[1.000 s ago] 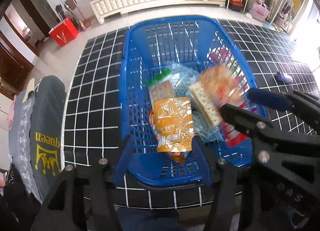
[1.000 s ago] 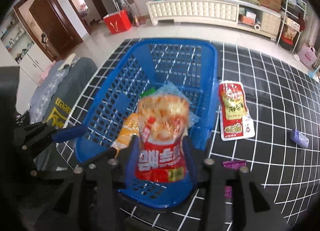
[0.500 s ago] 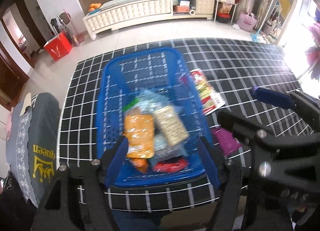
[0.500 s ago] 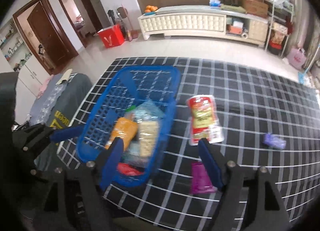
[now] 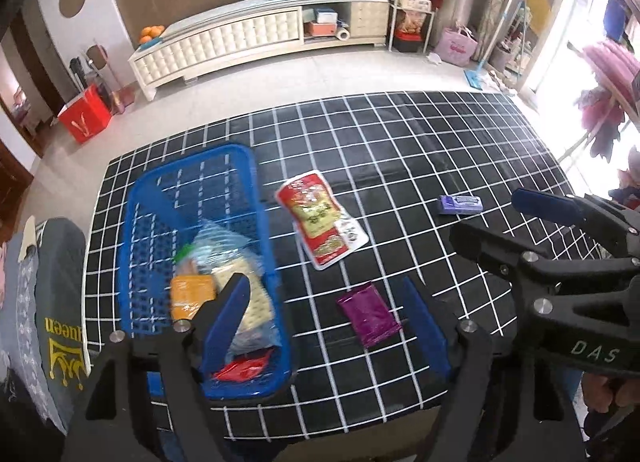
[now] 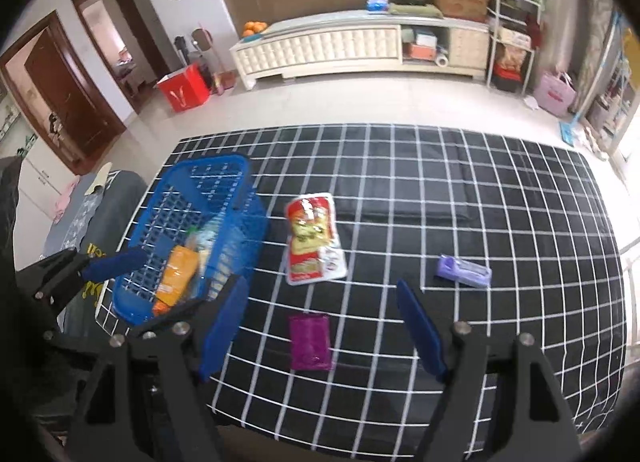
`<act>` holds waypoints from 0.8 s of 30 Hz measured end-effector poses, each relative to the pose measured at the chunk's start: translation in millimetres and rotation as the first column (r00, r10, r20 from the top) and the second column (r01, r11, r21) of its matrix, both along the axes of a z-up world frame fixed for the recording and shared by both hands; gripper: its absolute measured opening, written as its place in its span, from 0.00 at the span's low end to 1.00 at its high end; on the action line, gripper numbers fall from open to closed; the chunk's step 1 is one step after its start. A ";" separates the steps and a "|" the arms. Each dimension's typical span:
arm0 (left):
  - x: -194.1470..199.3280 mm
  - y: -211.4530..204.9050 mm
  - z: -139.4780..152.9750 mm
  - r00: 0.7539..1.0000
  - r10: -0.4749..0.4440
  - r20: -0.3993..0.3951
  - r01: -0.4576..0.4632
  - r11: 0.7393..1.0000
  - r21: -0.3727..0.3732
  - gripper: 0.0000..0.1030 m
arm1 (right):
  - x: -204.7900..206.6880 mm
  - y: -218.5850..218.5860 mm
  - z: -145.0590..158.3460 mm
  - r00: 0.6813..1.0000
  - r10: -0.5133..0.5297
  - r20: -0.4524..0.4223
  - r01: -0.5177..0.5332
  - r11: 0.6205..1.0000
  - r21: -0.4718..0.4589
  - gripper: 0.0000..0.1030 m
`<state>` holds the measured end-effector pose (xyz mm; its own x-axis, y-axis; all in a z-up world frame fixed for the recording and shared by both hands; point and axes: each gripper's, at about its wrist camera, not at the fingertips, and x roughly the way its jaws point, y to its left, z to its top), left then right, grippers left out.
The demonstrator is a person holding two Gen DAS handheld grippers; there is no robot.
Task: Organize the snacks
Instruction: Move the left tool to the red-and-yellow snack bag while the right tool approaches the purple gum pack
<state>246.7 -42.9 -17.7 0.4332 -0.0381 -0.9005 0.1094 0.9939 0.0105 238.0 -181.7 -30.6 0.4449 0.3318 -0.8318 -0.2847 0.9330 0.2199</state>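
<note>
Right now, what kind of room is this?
Probably a home living room: a long white cabinet with oranges on top, wooden doors, and a cluttered shelf rack.

basket (image 5: pixel 256 197): 1 | loose packets (image 6: pixel 314 242): 3 | tongs (image 6: pixel 320 326): 2

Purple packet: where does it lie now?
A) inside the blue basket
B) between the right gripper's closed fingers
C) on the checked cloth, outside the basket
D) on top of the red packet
C: the purple packet lies flat on the checked cloth, apart from the basket and the red packet.
</note>
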 end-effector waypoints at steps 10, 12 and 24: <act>37.2 -55.0 -39.6 0.997 -0.013 -0.074 0.014 1.000 0.009 0.75 | 27.8 -62.9 -38.3 0.995 -0.067 -0.078 0.065 0.998 -0.027 0.84; 46.3 -61.4 -48.5 0.996 -0.006 -0.085 0.007 1.000 0.012 0.75 | 35.6 -71.5 -46.0 0.993 -0.074 -0.095 0.071 0.997 -0.028 0.84; 117.4 -59.8 -100.4 0.980 0.120 -0.155 -0.115 0.992 0.042 0.75 | 101.9 -96.2 -96.0 0.979 -0.104 -0.172 0.100 0.994 -0.032 0.85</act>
<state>364.1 -102.8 -118.2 0.2857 0.0355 -0.9577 -0.0056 0.9994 0.0353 339.9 -277.9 -126.6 0.3236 0.2720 -0.9062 -0.1469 0.9606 0.2359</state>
